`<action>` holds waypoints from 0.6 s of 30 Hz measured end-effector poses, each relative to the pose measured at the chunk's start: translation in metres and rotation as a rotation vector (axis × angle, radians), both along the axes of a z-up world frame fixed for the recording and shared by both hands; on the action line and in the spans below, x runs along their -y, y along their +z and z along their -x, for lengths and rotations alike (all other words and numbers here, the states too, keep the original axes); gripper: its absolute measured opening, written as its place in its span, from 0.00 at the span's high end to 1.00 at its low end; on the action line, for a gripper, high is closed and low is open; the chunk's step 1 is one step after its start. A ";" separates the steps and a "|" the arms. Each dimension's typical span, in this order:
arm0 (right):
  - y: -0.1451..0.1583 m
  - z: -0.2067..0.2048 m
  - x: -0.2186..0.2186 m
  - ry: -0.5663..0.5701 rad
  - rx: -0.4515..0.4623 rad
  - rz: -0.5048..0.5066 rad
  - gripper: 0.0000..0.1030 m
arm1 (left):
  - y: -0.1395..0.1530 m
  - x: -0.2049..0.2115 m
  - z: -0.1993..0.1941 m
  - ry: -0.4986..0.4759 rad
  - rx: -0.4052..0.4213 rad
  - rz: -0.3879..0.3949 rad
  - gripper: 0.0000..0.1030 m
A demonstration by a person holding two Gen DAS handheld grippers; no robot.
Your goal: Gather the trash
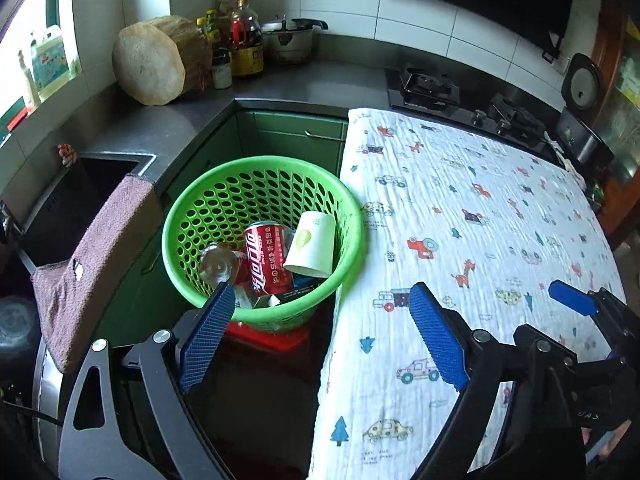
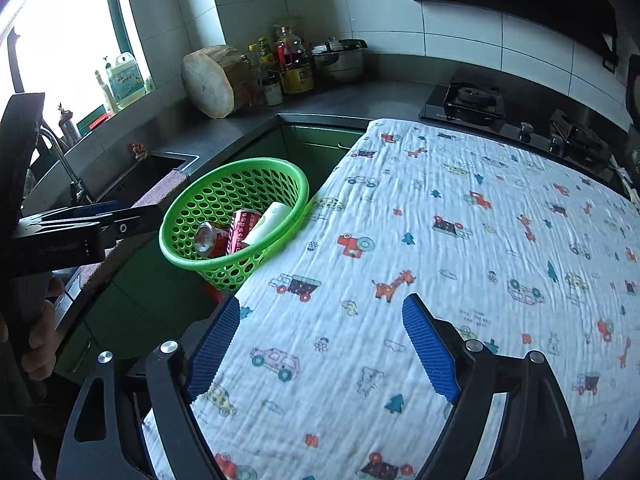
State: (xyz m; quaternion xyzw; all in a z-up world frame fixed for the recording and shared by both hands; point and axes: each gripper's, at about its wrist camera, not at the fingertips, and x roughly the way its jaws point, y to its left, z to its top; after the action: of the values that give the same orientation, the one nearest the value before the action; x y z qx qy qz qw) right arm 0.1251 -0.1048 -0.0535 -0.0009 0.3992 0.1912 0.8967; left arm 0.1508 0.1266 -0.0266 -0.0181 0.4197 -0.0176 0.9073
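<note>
Green basket (image 1: 264, 184) holds red can (image 1: 266, 258), paper cup (image 1: 312, 244), clear bottle (image 1: 218, 266). Left gripper (image 1: 320, 340) near basket, right gripper (image 2: 320, 344) over patterned cloth (image 2: 460, 260) beside it; both spread wide, empty.

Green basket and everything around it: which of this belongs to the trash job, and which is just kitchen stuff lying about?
Job:
green basket
red can
white paper cup
clear bottle

Lying about:
printed cloth, nothing on it
chopping block
sauce bottles
pot
stove
towel

- The green basket (image 1: 262, 200) stands open-topped, reachable from above.
- Right of the basket, the cloth-covered tabletop (image 2: 460, 272) lies bare.
- Left of the basket, a towel-draped counter edge (image 1: 96, 264) crowds in.
</note>
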 end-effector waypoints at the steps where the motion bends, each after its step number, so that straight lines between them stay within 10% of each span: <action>1: 0.002 0.006 0.004 -0.007 0.005 0.005 0.21 | 0.004 0.004 0.007 -0.005 0.013 -0.019 0.14; 18: 0.023 0.095 0.044 0.026 0.007 -0.096 0.16 | 0.040 0.035 0.080 0.004 0.116 -0.151 0.06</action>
State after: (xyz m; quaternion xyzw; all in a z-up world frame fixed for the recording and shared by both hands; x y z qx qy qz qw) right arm 0.0304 -0.1484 -0.0309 0.0361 0.3862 0.2215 0.8947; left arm 0.0712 0.0911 0.0131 0.0505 0.3665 0.0151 0.9289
